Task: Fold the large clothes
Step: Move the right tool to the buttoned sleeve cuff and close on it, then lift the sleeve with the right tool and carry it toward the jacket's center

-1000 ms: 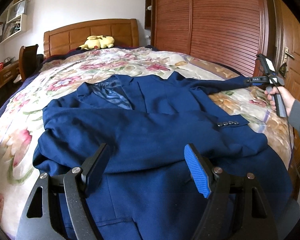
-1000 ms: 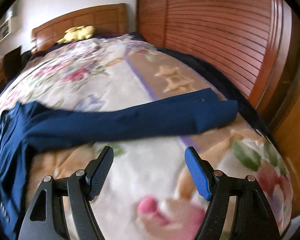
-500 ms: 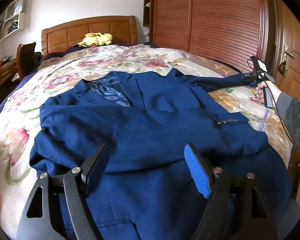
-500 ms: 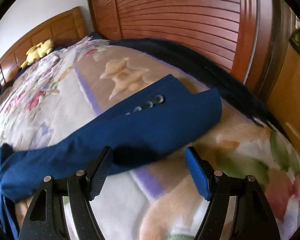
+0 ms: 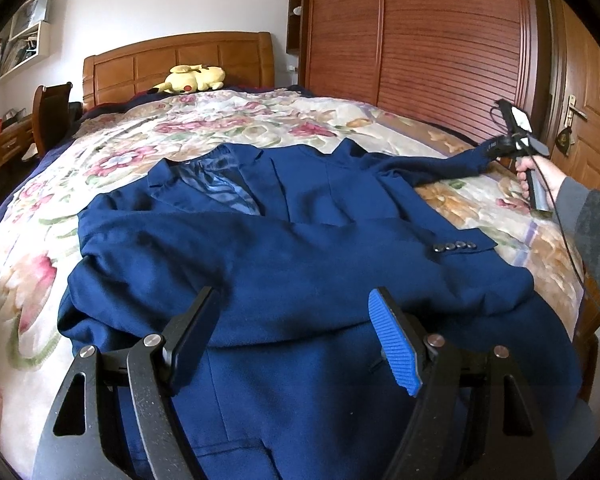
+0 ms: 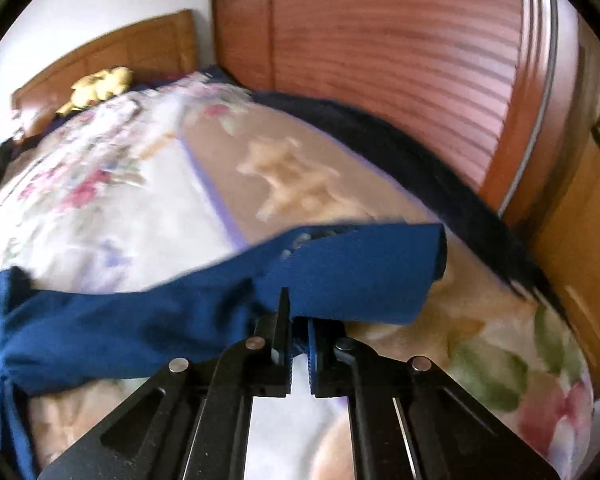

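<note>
A big blue jacket lies flat on the flowery bed. The right gripper has just snapped together and pinches the edge of 1 sleeve near its end. The left gripper hangs over the jacket, its jaws spread wide, holding nothing.

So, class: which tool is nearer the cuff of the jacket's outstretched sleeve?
Right. The right tool is shut on the sleeve beside its cuff; the left tool hovers open over the jacket's lower body, far away.
</note>
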Available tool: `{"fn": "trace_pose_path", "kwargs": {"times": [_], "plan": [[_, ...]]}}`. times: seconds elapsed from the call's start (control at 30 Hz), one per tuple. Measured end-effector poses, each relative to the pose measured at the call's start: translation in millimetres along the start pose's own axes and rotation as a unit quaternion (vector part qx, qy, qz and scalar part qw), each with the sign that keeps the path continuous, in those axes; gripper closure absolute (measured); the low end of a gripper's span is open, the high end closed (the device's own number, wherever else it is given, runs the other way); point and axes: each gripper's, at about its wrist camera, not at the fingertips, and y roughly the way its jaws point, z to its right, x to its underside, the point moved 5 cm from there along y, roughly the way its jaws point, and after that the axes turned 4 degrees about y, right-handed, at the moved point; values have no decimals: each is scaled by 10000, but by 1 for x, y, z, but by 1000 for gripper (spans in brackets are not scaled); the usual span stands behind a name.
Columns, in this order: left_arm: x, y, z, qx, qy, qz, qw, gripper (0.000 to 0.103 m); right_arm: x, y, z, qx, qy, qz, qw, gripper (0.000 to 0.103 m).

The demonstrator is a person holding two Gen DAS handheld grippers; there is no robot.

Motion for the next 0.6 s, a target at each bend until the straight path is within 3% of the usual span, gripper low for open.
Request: {"fn": "trace_pose_path", "kwargs": {"times": [0.27, 0.43, 0.6], "plan": [[-5, -13, -5, -25, -60, 198, 9998, 25, -3, -103, -72, -635, -853, 597, 9925, 98], [-5, -21, -12, -105, -99, 275, 9995, 25, 9, -168, -125, -1087, -1392, 913, 9800, 98], [-3, -32, -23, -182, -150, 333, 9992, 25, 30, -208, -168, -1398, -1852, 1050, 9670, 98]]}}
